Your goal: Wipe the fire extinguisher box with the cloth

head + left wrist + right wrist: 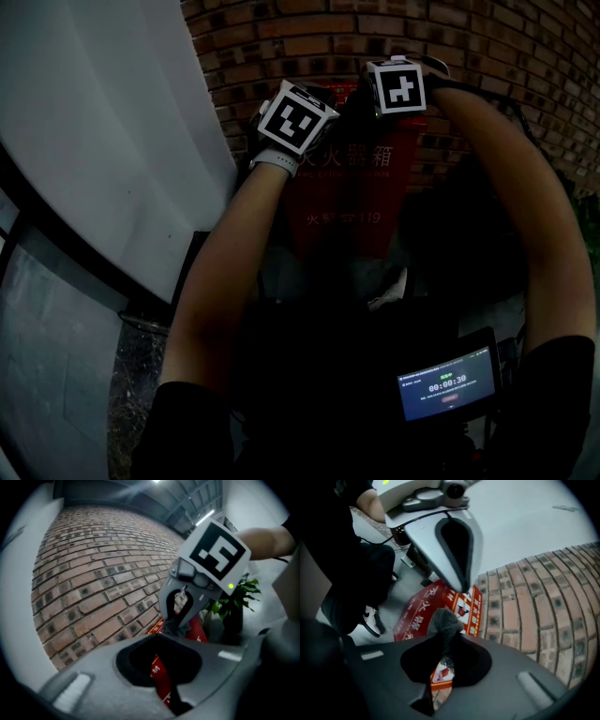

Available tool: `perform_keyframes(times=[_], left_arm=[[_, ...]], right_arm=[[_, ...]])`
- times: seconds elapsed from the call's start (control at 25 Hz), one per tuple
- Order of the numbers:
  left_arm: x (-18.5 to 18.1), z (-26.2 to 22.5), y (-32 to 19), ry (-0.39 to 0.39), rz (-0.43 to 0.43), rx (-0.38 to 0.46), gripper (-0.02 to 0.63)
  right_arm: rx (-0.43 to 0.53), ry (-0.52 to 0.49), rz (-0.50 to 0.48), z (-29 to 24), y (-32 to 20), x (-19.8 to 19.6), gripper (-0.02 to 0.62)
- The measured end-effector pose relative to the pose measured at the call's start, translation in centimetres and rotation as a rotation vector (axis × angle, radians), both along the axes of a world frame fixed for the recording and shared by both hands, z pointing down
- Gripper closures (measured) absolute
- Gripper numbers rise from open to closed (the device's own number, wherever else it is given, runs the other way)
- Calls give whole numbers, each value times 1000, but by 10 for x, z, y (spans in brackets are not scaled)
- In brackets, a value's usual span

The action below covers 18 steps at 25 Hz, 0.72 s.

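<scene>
Brick wall (pixel 487 37) fills the background in all three views. Red fire extinguisher box (pixel 347 202) stands against its foot, white characters on the front. Head view: both forearms reach toward the box top, left gripper (pixel 295 117) beside right gripper (pixel 398 86); jaws not visible here. Only this view shows the lit screen (pixel 448 384), low right. Left gripper view: its own jaws nearly together, nothing between them, a thin strip of red box in the gap. Only this view shows a potted plant (pixel 234 602) beyond the box. Right gripper view: jaws pinched on the grey cloth (pixel 445 623), which bunches up above them with the box face behind. A shoe (pixel 370 620) shows on the floor only in this view.
</scene>
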<state>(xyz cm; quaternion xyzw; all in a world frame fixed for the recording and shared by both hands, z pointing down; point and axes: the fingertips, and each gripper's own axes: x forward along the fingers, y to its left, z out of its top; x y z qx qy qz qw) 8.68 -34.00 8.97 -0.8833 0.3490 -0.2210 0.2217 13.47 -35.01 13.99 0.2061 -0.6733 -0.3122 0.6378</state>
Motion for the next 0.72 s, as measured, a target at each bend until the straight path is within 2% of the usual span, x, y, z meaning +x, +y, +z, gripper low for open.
perform_keyframes(times=[0.12,0.44,0.52,0.72], left_arm=[[10,-3,-7,-38,7,17,603],[38,1,-34,-73,30,19,603],[40,6,-43,-90,28,22,603],[42,15,-68,-95,18,9,603]], right_arm=[[105,9,-19,-26,-20,6,557],[260,5,65,-43,-84,56,557],[279,11,69,-37,-99,61,557],[258,18,83,-13,-136,63,557]])
